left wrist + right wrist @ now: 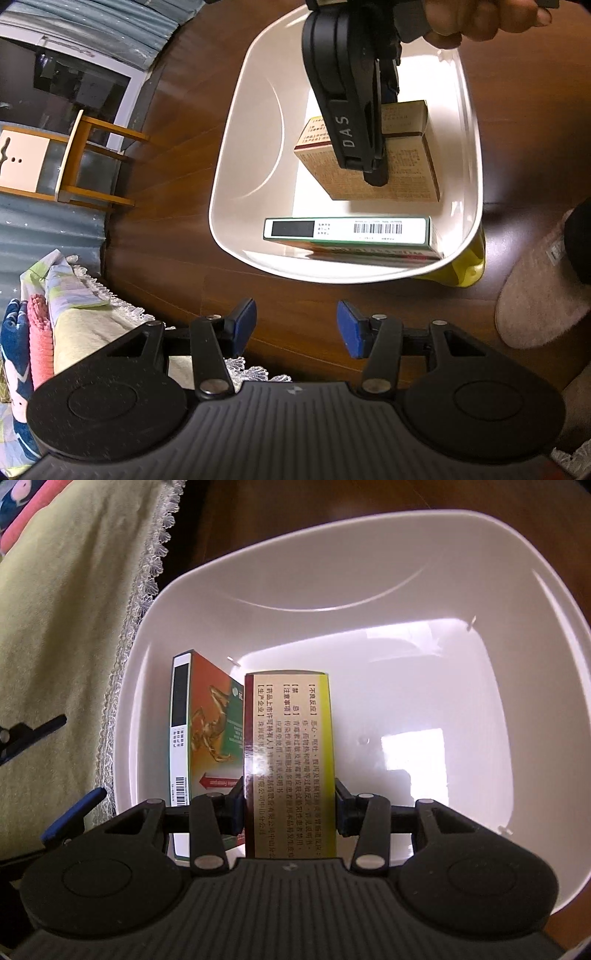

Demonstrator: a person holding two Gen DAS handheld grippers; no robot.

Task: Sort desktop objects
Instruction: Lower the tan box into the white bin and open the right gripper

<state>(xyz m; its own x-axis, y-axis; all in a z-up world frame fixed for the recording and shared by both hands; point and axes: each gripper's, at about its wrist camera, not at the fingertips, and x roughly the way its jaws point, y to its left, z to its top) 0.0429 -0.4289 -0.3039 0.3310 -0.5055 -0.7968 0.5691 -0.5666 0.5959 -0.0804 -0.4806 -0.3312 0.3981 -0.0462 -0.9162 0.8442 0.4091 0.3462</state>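
The white plastic basin sat on the dark wooden floor, with a pale lace-edged cloth just beside it. Inside, the green medicine box stood on its long edge against the basin wall, barcode side up. The gold-and-maroon medicine box was inside the basin too, just beside the green one, clamped between the blue pads of the right gripper, whose jaws were closed on its two long sides. Whether the box's underside already touched the basin bottom could not be told from either view. The left gripper hung over the floor near the basin's rim, its jaws spread and empty.

The step in hand looked like placing the gold box, with the sort partly done. To do it well, the box would want lowering until its lower face met the basin bottom, kept parallel to the green box so the two packed neatly. The jaws should open only then, and just enough to clear the cardboard, before lifting straight out. A sideways pull risked tipping the green box. A yellow object showed beyond the rim, unidentifiable.
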